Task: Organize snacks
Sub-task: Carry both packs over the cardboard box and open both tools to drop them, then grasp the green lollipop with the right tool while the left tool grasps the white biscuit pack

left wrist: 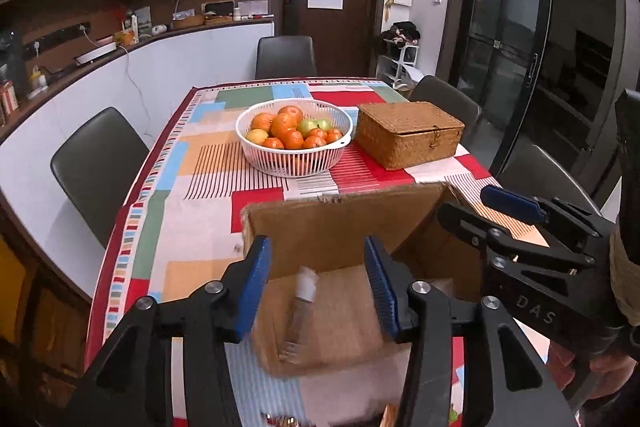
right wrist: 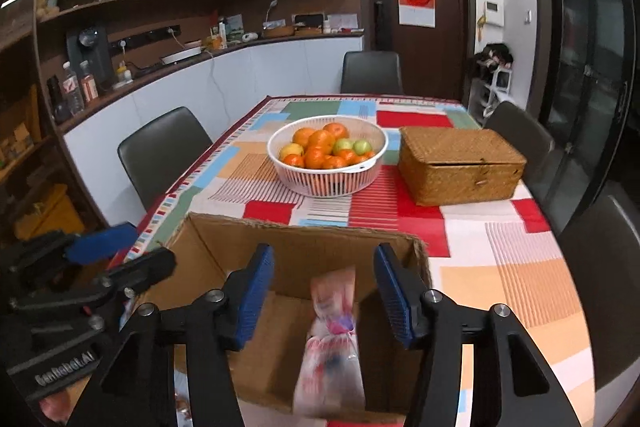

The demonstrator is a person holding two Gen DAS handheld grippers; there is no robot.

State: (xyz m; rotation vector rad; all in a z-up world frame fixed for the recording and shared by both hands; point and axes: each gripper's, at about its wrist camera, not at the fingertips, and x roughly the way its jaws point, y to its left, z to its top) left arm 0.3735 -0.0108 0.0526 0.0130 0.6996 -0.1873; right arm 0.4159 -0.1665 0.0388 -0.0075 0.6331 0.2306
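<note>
Snack packet [right wrist: 332, 343], pink-and-white and blurred, sits in the open cardboard box [right wrist: 304, 239], directly between your right gripper's [right wrist: 324, 301] spread jaws, gripped by neither. Your left gripper [left wrist: 316, 291] hangs over the same box with its jaws also spread; a blurred clear wrapper [left wrist: 298, 315] shows below it. Beyond the box stand a white basket of oranges [left wrist: 294, 137] and a closed wicker box [left wrist: 408, 133] on the patchwork tablecloth [left wrist: 192, 211].

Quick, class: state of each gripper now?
Left gripper: jaws open, holding nothing.
Right gripper: jaws open; blurred snack packet between them, ungripped.
</note>
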